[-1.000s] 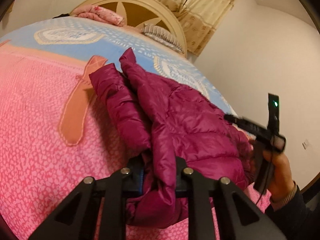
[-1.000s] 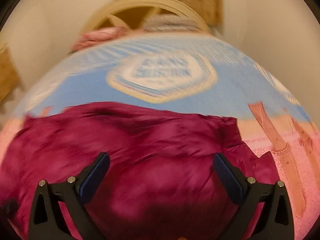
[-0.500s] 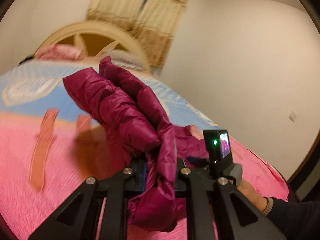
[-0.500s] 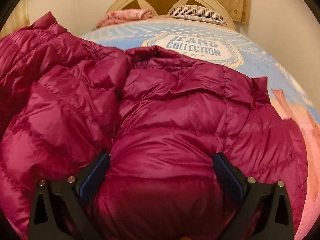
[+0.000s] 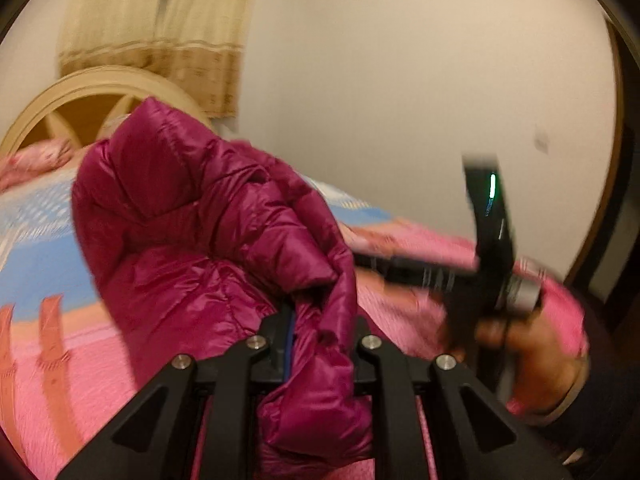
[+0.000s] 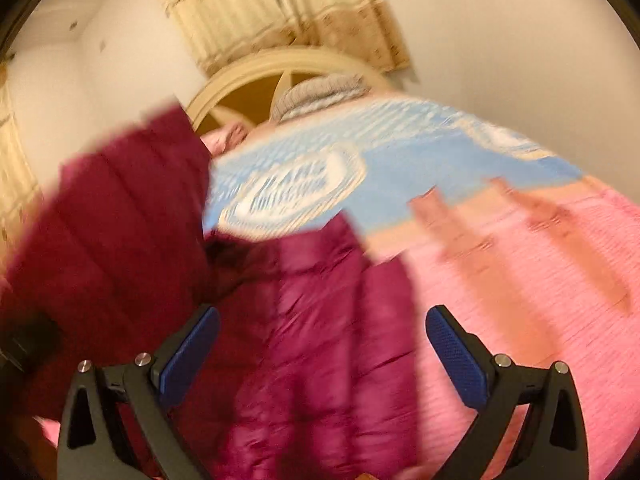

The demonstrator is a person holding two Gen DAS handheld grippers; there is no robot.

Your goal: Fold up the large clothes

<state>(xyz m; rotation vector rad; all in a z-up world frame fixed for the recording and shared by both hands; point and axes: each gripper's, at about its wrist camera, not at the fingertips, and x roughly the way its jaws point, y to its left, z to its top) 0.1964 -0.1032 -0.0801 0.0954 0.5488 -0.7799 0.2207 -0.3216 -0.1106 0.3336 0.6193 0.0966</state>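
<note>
A magenta puffer jacket (image 5: 200, 240) is lifted off the bed, bunched and hanging in folds. My left gripper (image 5: 320, 336) is shut on a fold of it, the fabric pinched between the black fingers and spilling below them. In the right wrist view the jacket (image 6: 312, 340) spreads blurred under and left of my right gripper (image 6: 322, 344), whose blue pads (image 6: 456, 360) stand wide apart above the fabric without pressing it. The right gripper's body also shows in the left wrist view, held by a hand (image 5: 532, 360) at the right.
The bed has a pink and blue bedspread (image 6: 520, 280) with a printed emblem. A cream headboard (image 5: 80, 96), pillows (image 6: 320, 92) and beige curtains (image 5: 160, 32) stand at the far end. A white wall (image 5: 400, 80) runs along the right side.
My left gripper has lifted the jacket fold up and swung it toward the right. The right gripper has swept sideways, so the jacket now lies left and below it with more bedspread showing.
</note>
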